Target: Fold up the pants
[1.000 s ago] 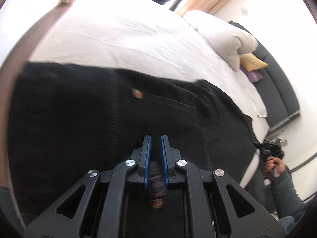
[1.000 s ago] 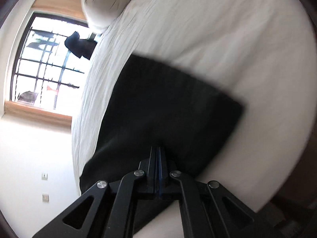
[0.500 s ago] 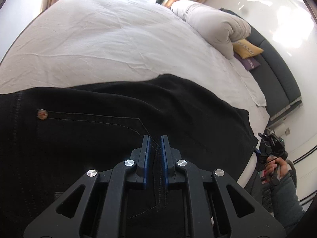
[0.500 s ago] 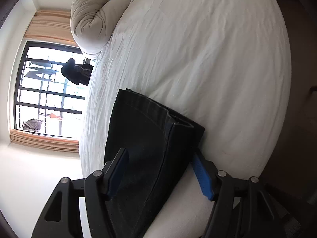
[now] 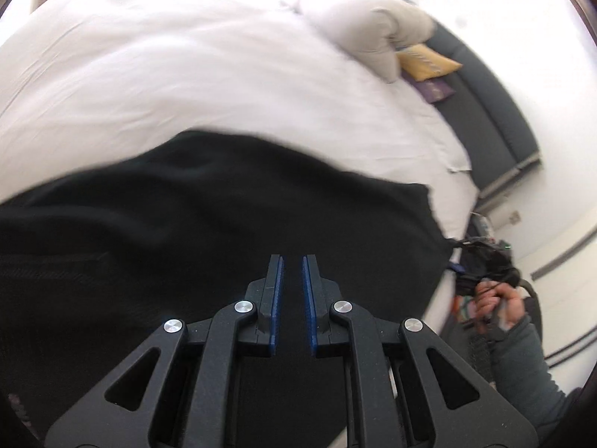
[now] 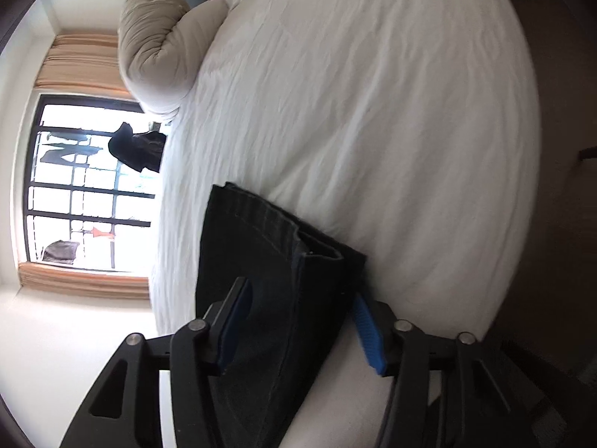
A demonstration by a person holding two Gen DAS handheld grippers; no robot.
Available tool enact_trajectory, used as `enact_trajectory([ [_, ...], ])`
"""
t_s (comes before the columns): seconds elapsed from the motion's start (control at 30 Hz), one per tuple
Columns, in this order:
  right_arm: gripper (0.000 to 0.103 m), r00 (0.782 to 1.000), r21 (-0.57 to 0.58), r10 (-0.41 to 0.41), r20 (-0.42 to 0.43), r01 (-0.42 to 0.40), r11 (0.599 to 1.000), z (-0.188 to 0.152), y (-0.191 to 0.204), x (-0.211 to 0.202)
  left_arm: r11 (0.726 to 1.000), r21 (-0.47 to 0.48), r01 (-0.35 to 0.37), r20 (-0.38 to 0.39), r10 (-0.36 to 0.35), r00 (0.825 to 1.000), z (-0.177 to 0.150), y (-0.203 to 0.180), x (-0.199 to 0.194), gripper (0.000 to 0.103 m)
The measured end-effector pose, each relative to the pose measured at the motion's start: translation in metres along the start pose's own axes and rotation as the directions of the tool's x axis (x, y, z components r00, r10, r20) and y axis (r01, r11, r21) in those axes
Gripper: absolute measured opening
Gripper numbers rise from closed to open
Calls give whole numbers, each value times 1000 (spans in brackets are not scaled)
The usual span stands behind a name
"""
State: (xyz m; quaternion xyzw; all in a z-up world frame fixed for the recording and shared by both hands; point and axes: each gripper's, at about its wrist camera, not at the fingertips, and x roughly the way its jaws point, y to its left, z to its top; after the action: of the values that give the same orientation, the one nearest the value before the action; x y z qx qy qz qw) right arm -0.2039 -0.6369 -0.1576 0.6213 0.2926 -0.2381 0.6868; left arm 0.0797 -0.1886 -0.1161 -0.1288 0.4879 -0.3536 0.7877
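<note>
Here, in the left wrist view, the black denim pants (image 5: 224, 231) lie blurred across the near part of the white-sheeted bed (image 5: 186, 74); the left gripper (image 5: 292, 265) is nearly closed over them, but whether it pinches cloth I cannot tell. From the right wrist, the right gripper (image 6: 298, 321) is closing, its blue pads (image 6: 367, 332) straddling the stitched hems without pressing.

Both wrist cameras look steeply down from close above the dark denim pants (image 5: 224, 242) (image 6: 268, 280), sharing the white-sheeted bed (image 5: 186, 74) (image 6: 373, 112) and its rolled beige duvet (image 5: 365, 30) (image 6: 156, 48).
</note>
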Motion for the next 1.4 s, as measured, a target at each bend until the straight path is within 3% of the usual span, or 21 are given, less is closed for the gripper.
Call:
enact_trajectory([
  [0.07, 45, 1000, 18, -5, 15, 4, 1000, -3, -5, -3, 996, 84, 20, -28, -17, 999, 6, -28, 22, 10],
  [0.13, 45, 1000, 8, -3, 2, 3, 1000, -5, -5, 1, 994, 110, 21, -88, -11, 996, 6, -37, 54, 10],
  [0.23, 44, 1000, 39, -8, 0, 8, 999, -4, -7, 0, 998, 63, -20, -169, 31, 985, -1, -26, 99, 10],
  [0.37, 44, 1000, 43, -10, -19, 11, 999, -1, -9, 7, 997, -50, 63, -171, -71, 983, -2, -6, 108, 10],
  [0.47, 61, 999, 27, 20, -28, -19, 999, 3, -3, 14, 994, -74, 82, -169, -93, 981, -2, 2, 112, 10],
  [0.53, 80, 999, 12, 28, -35, -28, 1000, 4, 6, 17, 995, -65, 75, -162, -85, 983, -3, 1, 113, 10],
  [0.6, 87, 999, -34, -8, -45, 7, 999, 4, 17, 21, 995, -62, 76, -161, -86, 983, -4, 0, 114, 10],
  [0.73, 87, 999, -83, -20, -37, 17, 996, 2, 26, 23, 994, -65, 83, -160, -92, 983, -9, 8, 110, 10],
  [0.87, 76, 998, -64, 52, -27, -54, 997, 1, 19, 19, 994, -67, 87, -156, -97, 983, -7, 11, 106, 10],
  [0.93, 48, 993, -46, 107, -58, -110, 993, -1, 14, 22, 994, -70, 89, -155, -99, 983, -6, 14, 103, 10],
  [0.97, 45, 990, -40, 122, -73, -125, 991, -2, 13, 24, 994, -69, 88, -154, -97, 983, -6, 12, 104, 10],
  [1.07, 45, 978, -33, 198, -69, -200, 979, -6, 8, 27, 994, -68, 89, -153, -99, 983, -6, 16, 100, 10],
  [1.13, 44, 947, 33, 318, -54, -316, 948, -3, -4, 28, 994, -66, 88, -152, -97, 984, -6, 18, 98, 10],
  [1.17, 44, 942, 54, 334, -46, -331, 942, -2, -10, 29, 994, -65, 87, -152, -96, 984, -6, 17, 98, 10],
  [1.23, 33, 945, 83, 326, -34, -323, 943, 0, -17, 32, 994, -64, 87, -151, -96, 984, -6, 17, 97, 10],
  [1.4, 33, 952, 77, 304, -25, -301, 951, 5, -12, 39, 994, -64, 86, -150, -95, 984, -6, 17, 96, 10],
])
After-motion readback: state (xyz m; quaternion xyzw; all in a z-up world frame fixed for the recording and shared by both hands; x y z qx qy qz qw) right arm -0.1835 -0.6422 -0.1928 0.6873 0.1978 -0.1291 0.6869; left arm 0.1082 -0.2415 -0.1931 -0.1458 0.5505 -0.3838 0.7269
